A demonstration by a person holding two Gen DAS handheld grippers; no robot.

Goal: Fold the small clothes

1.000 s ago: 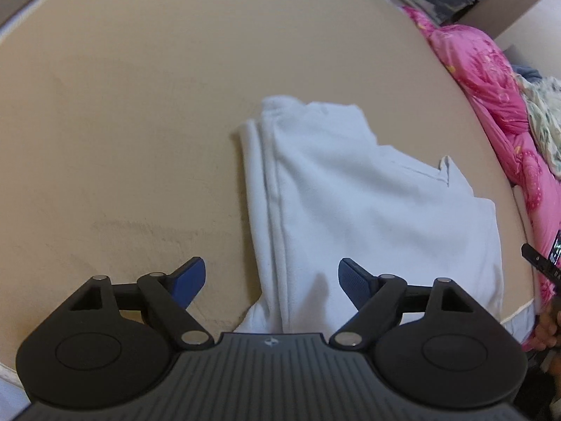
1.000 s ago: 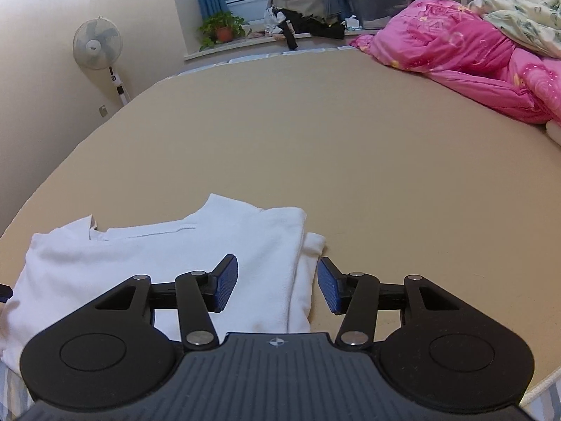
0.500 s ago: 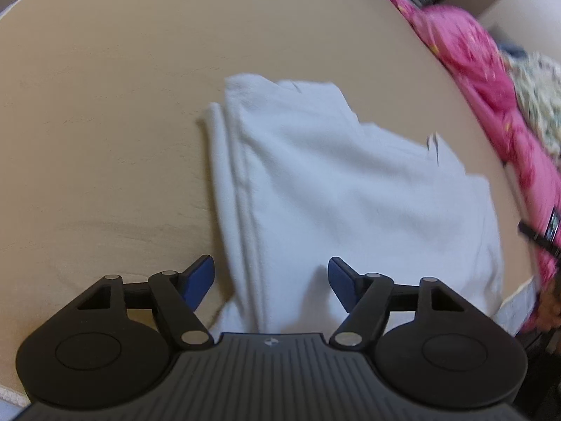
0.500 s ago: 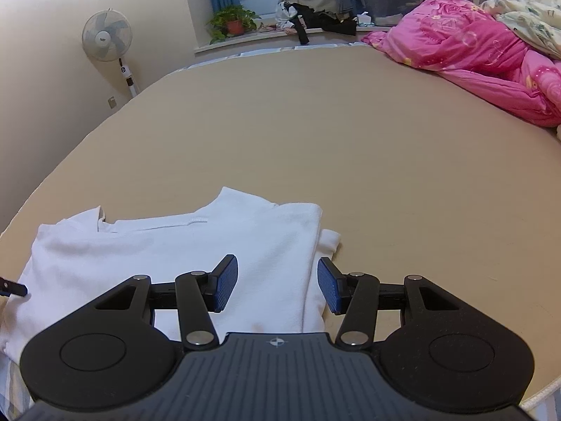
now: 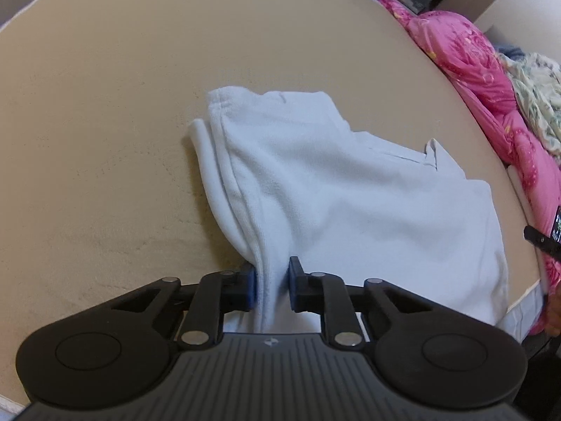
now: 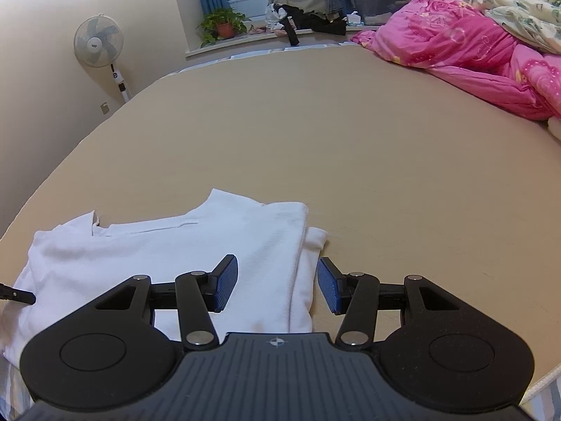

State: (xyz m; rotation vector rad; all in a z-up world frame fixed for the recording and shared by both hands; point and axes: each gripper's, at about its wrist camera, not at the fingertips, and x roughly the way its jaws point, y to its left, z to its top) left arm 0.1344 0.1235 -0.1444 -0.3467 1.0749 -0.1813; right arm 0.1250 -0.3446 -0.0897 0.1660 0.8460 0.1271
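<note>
Left wrist view: your left gripper (image 5: pixel 271 289) stood wide a second ago; now its jaws are closing, pinching the near edge of one white garment (image 5: pixel 350 203) on the tan bed (image 5: pixel 105 122).
Right wrist view: unchanged; your right gripper (image 6: pixel 277 286) sits half open above the garment's (image 6: pixel 168 249) folded edge, gripping nothing.
Around: one pink quilt (image 6: pixel 455 56) beyond the garment, one fan (image 6: pixel 98 45).

left gripper (image 5: pixel 271 289) jaws closing onto white garment (image 5: pixel 350 203) edge, fabric bunched up
</note>
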